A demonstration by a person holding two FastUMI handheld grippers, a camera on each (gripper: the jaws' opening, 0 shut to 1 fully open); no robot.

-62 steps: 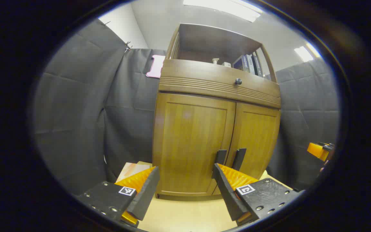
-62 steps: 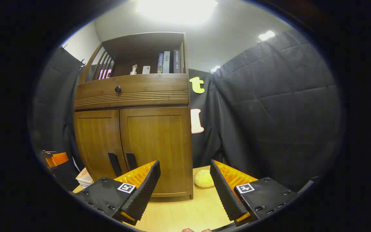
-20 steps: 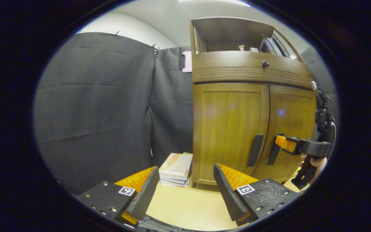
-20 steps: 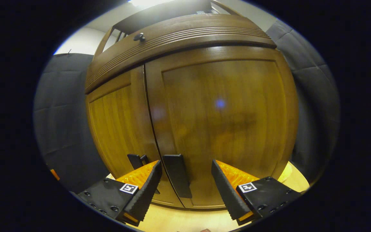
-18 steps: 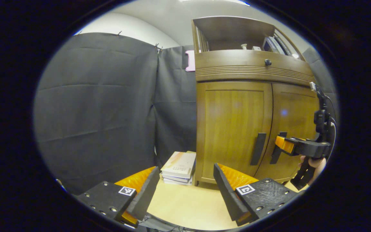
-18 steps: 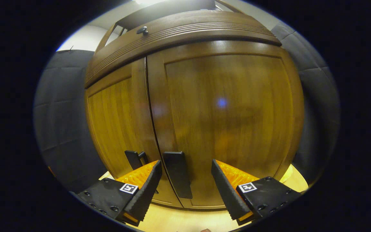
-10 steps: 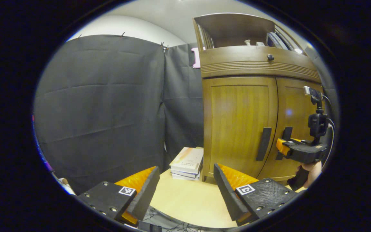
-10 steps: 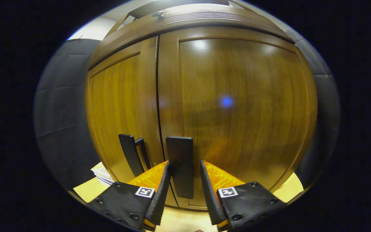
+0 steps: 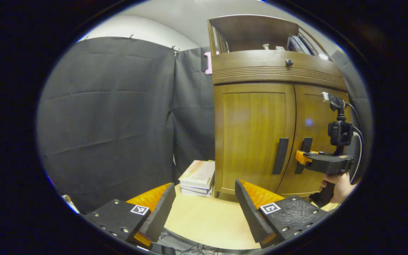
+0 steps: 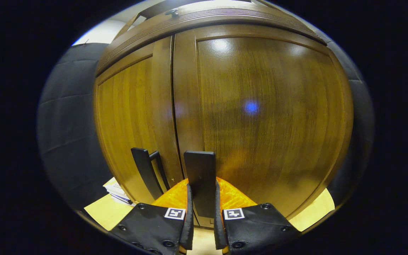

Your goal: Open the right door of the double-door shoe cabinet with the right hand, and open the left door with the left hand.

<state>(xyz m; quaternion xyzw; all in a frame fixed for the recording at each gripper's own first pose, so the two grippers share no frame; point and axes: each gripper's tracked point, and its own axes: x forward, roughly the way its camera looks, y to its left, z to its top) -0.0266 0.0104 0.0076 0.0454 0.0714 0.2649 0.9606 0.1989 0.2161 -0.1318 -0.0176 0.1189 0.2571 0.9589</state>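
Wooden right door (image 10: 260,117) not yet swung out, its dark handle (image 10: 200,177) pinched between the two fingers of the right gripper (image 10: 202,198), both pressing on the bar's sides. Closed on the handle, then, and apparently ready for the pull. Left gripper (image 9: 204,205) spread wide, holding nothing, hanging over the pale tabletop (image 9: 207,219) well apart from the shoe cabinet (image 9: 278,71). Left door (image 9: 255,134) flush in its frame too, left handle (image 9: 281,156) untouched. So, by judgement: grasp made on one side, both doors left to open, the whole left-hand approach and grip to come.

From the left gripper view: cabinet entire, drawer knob (image 9: 289,62), open shelf with books on top, a stack of books (image 9: 197,175) on the table just beside the cabinet's left foot, and a hand (image 9: 338,182) gripping the right tool's stock. From the right gripper view: close contact of fingers (image 10: 189,212) on the bar, seam between the doors shut tight, left handle just beside the held one.
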